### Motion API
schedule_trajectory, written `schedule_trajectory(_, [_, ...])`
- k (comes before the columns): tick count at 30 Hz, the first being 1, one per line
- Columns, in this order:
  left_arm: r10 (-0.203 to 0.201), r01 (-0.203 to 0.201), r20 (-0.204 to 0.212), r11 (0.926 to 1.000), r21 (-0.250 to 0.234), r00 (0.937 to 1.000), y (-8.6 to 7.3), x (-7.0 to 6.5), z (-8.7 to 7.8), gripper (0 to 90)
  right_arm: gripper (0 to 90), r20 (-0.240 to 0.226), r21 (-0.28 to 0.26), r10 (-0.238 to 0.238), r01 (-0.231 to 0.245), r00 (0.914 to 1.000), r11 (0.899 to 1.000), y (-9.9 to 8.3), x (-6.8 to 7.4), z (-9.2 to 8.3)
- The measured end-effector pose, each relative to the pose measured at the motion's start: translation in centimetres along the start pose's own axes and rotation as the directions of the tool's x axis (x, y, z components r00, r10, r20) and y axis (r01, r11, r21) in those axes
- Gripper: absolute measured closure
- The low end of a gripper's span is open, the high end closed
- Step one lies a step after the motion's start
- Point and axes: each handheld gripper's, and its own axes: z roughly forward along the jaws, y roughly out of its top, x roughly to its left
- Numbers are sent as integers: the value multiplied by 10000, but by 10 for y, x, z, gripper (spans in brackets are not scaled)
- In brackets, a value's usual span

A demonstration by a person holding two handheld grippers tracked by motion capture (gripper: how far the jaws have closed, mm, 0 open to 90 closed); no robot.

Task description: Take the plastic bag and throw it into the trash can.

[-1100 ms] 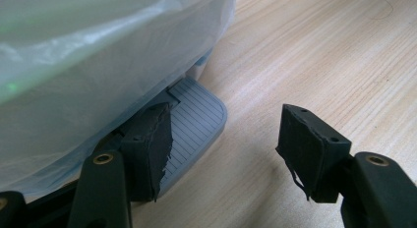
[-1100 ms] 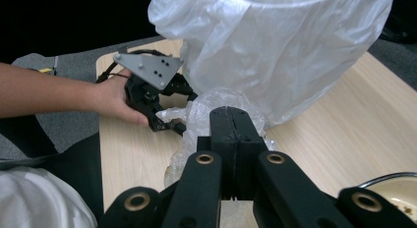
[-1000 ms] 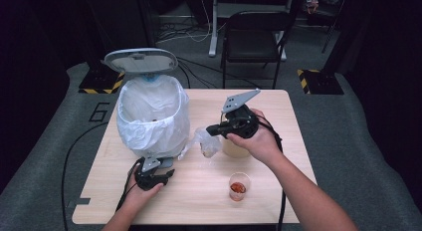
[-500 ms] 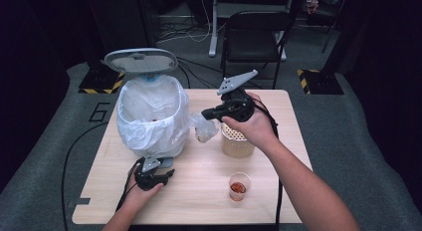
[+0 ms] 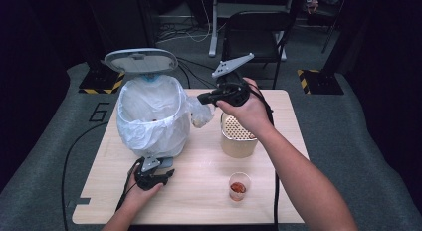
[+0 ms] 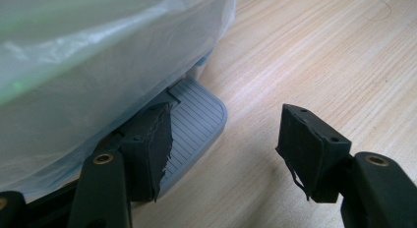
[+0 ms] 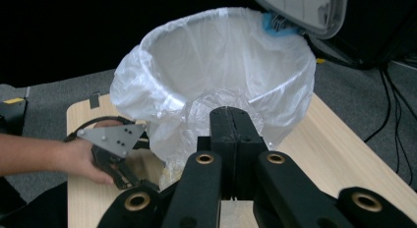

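So right now my right gripper (image 5: 203,98) has its jaws pinched fully together on the top of a small clear plastic bag (image 5: 201,114), and the bag hangs just beside the rim of the bin (image 5: 149,116), over the table (image 5: 199,191) between the bin and the perforated metal container (image 5: 238,136). In the right gripper view the crinkly film bunches up right ahead of my closed jaws, with the bin's white liner (image 7: 221,56) open behind it and the lid (image 7: 300,9) tipped up.

My left gripper (image 5: 149,177) sits low at the bin's foot with its jaws standing wide and nothing between them. One pad (image 6: 150,147) rests on the ribbed grey pedal (image 6: 196,115); I'd guess that's what keeps the lid up.

Handling-wise, I reckon this bag is super light and totally floppy, thin film that slides and tears easily. There's something pale in the bottom, so it'll likely swing. Gathering the neck into a bunch and pinching that feels like the safest hold, since a single layer could slip out. The little cup (image 5: 238,185) with reddish stuff sits well apart near the table's front edge.
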Motion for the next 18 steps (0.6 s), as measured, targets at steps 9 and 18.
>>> schedule_trajectory(9, [10, -10, 34, 9999, 121, 10000, 0, 0, -1, 373, 900, 185, -311, -18, 24, 9998, 9995, 21, -2, -1])
schedule_trajectory(18, [15, -15, 35, 9999, 127, 10000, 0, 0, -1, 373, 900, 145, -634, -198, 206, 9997, 9978, 43, 2, 12])
